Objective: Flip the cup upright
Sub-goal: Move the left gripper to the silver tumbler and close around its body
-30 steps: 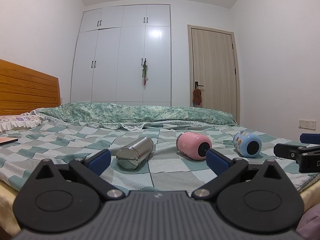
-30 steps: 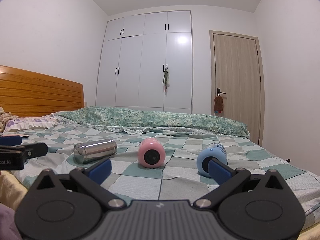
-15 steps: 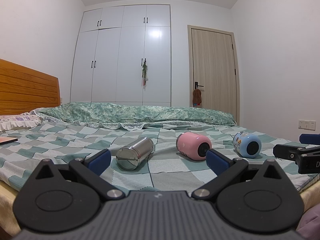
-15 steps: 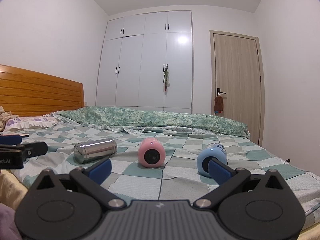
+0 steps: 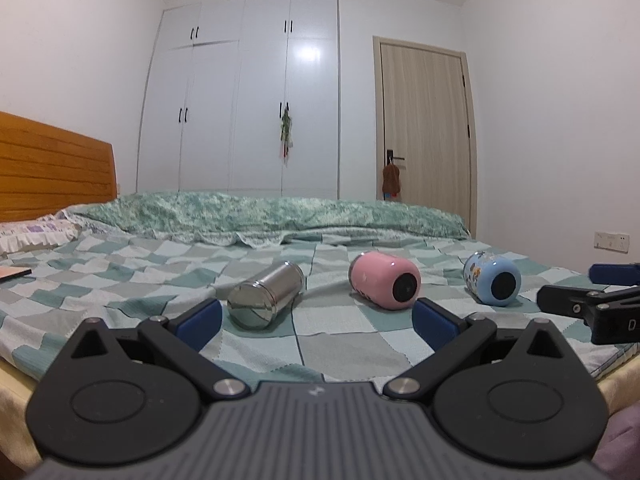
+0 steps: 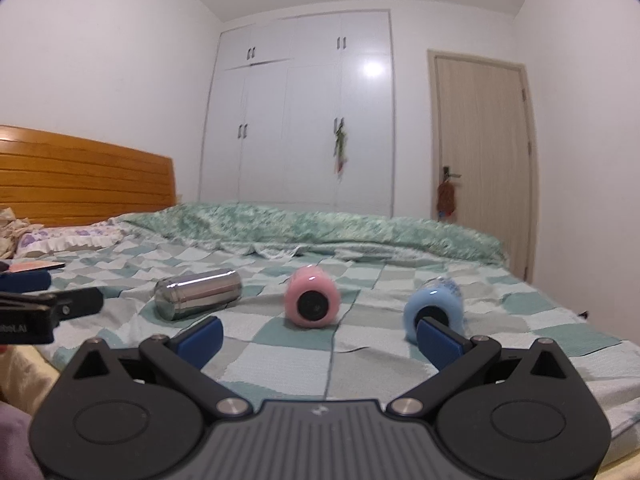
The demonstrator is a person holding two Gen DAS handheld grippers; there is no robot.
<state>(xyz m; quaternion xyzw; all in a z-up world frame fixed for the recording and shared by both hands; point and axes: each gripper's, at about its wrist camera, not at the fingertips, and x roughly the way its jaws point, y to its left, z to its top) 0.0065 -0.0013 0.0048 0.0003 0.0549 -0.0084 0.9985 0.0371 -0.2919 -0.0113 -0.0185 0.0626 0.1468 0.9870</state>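
Three cups lie on their sides on the checked bedspread: a steel cup (image 5: pixel 266 294) (image 6: pixel 198 293), a pink cup (image 5: pixel 385 285) (image 6: pixel 312 302) and a blue cartoon-print cup (image 5: pixel 492 283) (image 6: pixel 435 310). My left gripper (image 5: pixel 318 320) is open and empty, low at the bed's near edge, short of the steel and pink cups. My right gripper (image 6: pixel 320 338) is open and empty, near the pink and blue cups; its right fingertip (image 6: pixel 438 342) overlaps the blue cup's base in view. Each gripper shows at the other view's edge.
A rumpled green quilt (image 5: pixel 264 216) lies across the far side of the bed. A wooden headboard (image 6: pixel 84 184) and pillow (image 6: pixel 68 238) are at the left. A flat dark object (image 5: pixel 14 273) lies at the left on the bedspread. White wardrobe and a door stand behind.
The right wrist view has shifted slightly and is blurred; the right gripper has moved a little toward the cups. The left gripper and the cups have not moved.
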